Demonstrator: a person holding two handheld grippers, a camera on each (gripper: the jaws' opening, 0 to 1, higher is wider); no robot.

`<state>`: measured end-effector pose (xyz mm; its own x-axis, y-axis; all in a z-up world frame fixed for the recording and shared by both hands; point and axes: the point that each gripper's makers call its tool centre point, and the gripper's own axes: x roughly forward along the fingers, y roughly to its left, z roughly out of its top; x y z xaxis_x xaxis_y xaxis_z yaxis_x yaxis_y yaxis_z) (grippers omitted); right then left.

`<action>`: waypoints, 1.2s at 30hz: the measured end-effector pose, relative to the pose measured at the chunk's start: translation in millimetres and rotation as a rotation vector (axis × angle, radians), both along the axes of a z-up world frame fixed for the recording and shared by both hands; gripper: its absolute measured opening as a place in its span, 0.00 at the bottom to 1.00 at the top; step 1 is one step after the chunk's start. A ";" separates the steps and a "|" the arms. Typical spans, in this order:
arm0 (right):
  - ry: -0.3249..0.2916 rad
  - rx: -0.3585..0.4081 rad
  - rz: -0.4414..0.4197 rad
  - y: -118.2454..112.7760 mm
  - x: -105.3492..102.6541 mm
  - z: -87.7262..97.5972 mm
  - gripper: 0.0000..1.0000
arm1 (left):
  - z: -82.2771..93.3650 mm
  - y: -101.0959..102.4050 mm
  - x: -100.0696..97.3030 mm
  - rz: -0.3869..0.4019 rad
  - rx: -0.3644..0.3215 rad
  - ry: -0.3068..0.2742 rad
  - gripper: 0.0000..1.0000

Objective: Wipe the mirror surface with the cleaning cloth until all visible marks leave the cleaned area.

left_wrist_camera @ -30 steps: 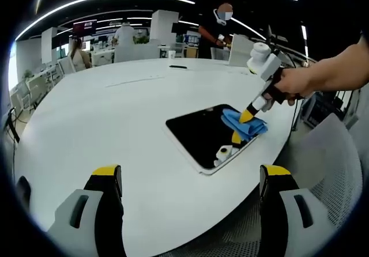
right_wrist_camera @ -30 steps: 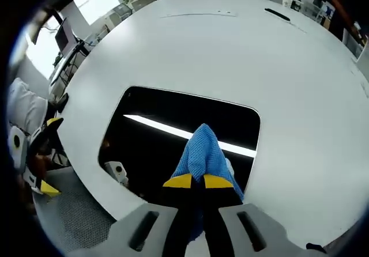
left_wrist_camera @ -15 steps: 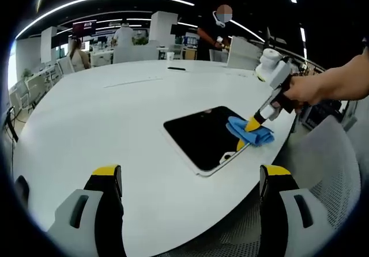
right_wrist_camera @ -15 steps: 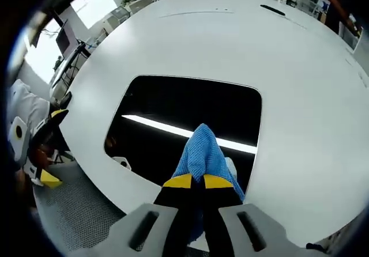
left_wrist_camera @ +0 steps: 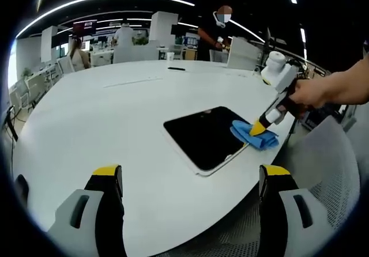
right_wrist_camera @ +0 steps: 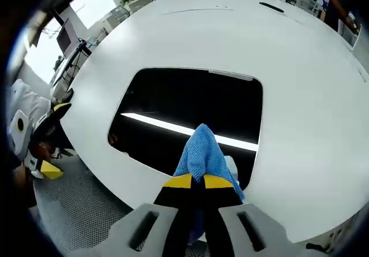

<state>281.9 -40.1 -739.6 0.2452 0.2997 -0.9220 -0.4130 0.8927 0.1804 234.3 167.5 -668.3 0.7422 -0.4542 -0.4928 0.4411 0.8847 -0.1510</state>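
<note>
Left gripper view: left tongs [left_wrist_camera: 189, 182] wide apart, holding nothing, hovering over the worktop [left_wrist_camera: 104, 113]. Ahead of them lies the mirror [left_wrist_camera: 204, 137]; the right tongs [left_wrist_camera: 257, 129] press the blue cleaning cloth [left_wrist_camera: 255, 136] onto its far corner.

Right gripper view: right tongs [right_wrist_camera: 192, 181] closed on the cloth [right_wrist_camera: 201, 152], which rests at the mirror's [right_wrist_camera: 184, 104] near edge. No marks discernible on the dark glass beyond; wiping looks well advanced, completion unconfirmed.
</note>
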 end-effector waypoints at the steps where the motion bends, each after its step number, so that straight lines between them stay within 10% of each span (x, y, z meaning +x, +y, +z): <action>1: 0.002 0.000 0.001 -0.1 -0.1 -0.6 0.00 | 0.0 -0.1 0.0 0.000 0.000 0.000 0.98; 36: -0.005 0.018 0.025 -12.9 -8.0 2.7 0.00 | -2.4 -1.2 -1.3 -0.005 0.003 0.015 0.99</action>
